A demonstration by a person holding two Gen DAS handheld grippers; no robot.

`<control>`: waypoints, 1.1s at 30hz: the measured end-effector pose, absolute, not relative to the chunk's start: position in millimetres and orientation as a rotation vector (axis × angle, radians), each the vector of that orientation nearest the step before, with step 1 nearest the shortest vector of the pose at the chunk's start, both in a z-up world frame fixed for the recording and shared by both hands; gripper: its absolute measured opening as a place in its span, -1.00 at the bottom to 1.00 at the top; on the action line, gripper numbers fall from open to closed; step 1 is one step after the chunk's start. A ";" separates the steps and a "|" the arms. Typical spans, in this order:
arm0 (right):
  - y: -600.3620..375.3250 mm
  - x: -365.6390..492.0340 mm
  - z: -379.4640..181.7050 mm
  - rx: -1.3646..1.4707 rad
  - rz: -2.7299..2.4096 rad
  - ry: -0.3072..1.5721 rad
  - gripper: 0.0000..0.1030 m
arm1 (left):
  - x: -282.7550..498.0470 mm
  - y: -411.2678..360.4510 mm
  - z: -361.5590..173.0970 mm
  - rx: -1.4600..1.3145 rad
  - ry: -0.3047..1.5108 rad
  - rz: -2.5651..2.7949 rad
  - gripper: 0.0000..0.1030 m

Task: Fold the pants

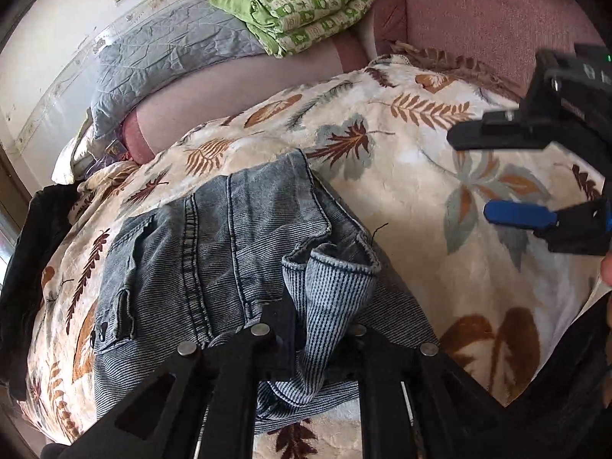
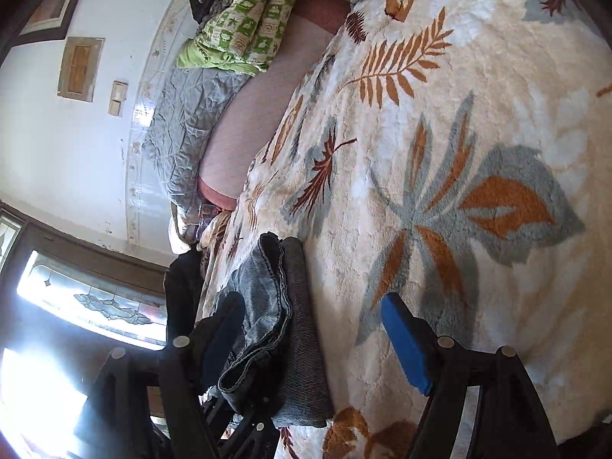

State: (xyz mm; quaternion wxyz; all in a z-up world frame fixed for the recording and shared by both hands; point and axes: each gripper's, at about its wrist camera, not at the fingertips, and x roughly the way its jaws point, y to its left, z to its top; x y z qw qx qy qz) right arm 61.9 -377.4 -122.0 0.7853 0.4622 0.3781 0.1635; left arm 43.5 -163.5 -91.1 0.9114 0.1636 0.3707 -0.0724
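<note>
The grey-blue jeans (image 1: 214, 237) lie folded on a cream blanket with a leaf print (image 1: 401, 160). My left gripper (image 1: 321, 317) is at the bottom of the left wrist view, shut on a ribbed cuff end of the jeans (image 1: 332, 287) that bunches up between its fingers. My right gripper (image 1: 478, 176) hovers open over the blanket to the right of the jeans. In the right wrist view the right gripper (image 2: 313, 325) stands open. The folded jeans (image 2: 267, 306) lie just inside its left finger, and the blue pad (image 2: 405, 344) is apart from them over the blanket.
A green patterned quilt (image 1: 306, 11) and a grey quilt (image 1: 164, 53) lie at the back on a pink couch (image 1: 478, 7). A dark garment (image 1: 34, 252) hangs off the blanket's left edge. A bright window (image 2: 76, 298) is beyond that edge.
</note>
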 end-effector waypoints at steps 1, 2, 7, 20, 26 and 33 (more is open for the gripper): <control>-378.4 61.4 -122.5 0.999 0.350 0.814 0.51 | 43.7 -160.5 -82.8 0.314 0.754 -0.151 -0.82; -379.5 61.6 -122.8 1.002 0.347 0.814 0.51 | 43.7 -158.3 -75.9 0.294 0.744 -0.152 -0.82; -377.4 62.5 -123.0 1.000 0.349 0.816 0.51 | 49.0 -169.8 -96.1 0.349 0.801 -0.160 -0.80; -381.4 58.3 -123.3 0.995 0.326 0.800 0.51 | 2.6 -128.0 -25.7 0.123 0.645 -0.354 0.21; -359.4 58.0 -102.8 0.882 0.367 0.816 0.51 | -3.6 -28.9 -8.6 -0.013 0.526 -0.095 0.46; -272.4 68.0 -53.2 0.780 0.704 0.907 0.51 | 40.1 9.5 -80.7 -0.070 0.818 0.011 0.46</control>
